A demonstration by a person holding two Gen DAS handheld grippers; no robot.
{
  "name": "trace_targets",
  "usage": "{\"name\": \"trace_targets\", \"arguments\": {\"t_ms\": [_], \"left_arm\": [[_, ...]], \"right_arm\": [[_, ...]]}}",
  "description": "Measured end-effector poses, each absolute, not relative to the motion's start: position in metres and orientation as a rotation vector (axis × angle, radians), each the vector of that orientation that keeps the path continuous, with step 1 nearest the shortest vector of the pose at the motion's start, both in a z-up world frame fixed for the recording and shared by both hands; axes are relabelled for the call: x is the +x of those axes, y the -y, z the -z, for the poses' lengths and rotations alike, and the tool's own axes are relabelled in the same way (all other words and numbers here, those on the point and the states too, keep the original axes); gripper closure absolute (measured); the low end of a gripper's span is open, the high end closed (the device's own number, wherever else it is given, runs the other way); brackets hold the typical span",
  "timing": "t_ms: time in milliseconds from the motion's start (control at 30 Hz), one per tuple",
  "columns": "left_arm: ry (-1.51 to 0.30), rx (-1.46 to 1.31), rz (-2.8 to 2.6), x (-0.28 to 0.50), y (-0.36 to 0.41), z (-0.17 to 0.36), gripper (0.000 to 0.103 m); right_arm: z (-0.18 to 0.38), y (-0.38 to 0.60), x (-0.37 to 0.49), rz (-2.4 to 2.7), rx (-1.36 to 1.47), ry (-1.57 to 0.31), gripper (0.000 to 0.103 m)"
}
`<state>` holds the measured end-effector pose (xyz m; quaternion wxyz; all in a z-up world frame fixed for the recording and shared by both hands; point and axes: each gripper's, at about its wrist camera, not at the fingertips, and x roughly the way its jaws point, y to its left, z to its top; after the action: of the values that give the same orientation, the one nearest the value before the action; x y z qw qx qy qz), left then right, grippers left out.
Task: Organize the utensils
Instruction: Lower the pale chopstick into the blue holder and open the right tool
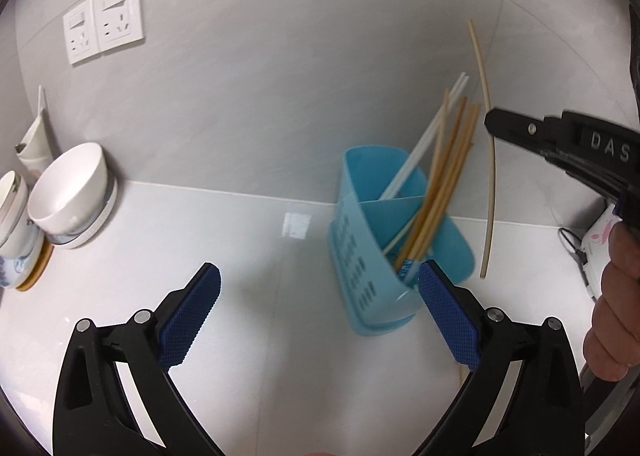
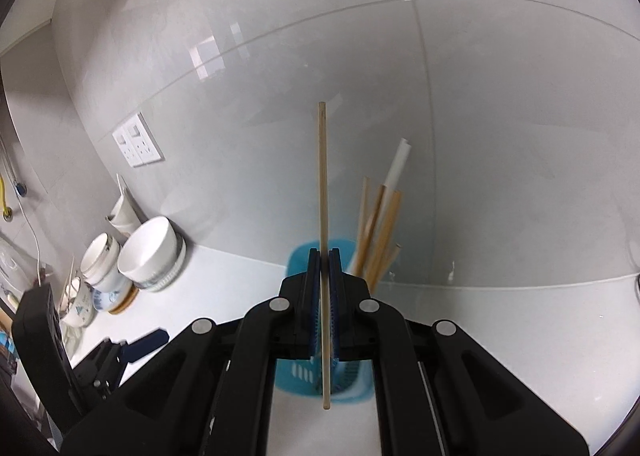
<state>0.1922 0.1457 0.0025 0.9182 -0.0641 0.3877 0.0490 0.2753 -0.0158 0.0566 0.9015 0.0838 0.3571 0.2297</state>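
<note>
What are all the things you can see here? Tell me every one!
Blue plastic utensil holder: one, on the white counter by the wall.
Wooden and white chopsticks: a bunch, tan and white, standing in the holder.
Single wooden chopstick: one, tan, upright, clamped in the right gripper.
White ceramic bowls: a stack, at the counter's left.
White wall sockets: two, on the grey tiled wall.
Left gripper: black with blue fingers, open, empty.
Right gripper: black, shut on the chopstick.
Hand: one, holding the right gripper.
</note>
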Motion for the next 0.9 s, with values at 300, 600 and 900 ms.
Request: {"name": "trace_targets", "arguments": {"t_ms": [300,600,900], "left_arm": [[-0.821,-0.141,-0.135,0.198,-0.159,0.004,0.006],[-0.844,-0.144,-0.145,0.201,-0.166,0.012,0.006],[-0.841,-0.151,-0.151,0.205,-0.175,0.012,0.006]], "right_arm": [[-0.033,-0.001,0.276,-0.46,0.187,-0.696,0.099],[-0.007,-0.009,0.276,-0.444,0.152,-0.741,0.099],[-0.001,-0.009,0.273,-0.454,0.118,-0.801,0.076]]}}
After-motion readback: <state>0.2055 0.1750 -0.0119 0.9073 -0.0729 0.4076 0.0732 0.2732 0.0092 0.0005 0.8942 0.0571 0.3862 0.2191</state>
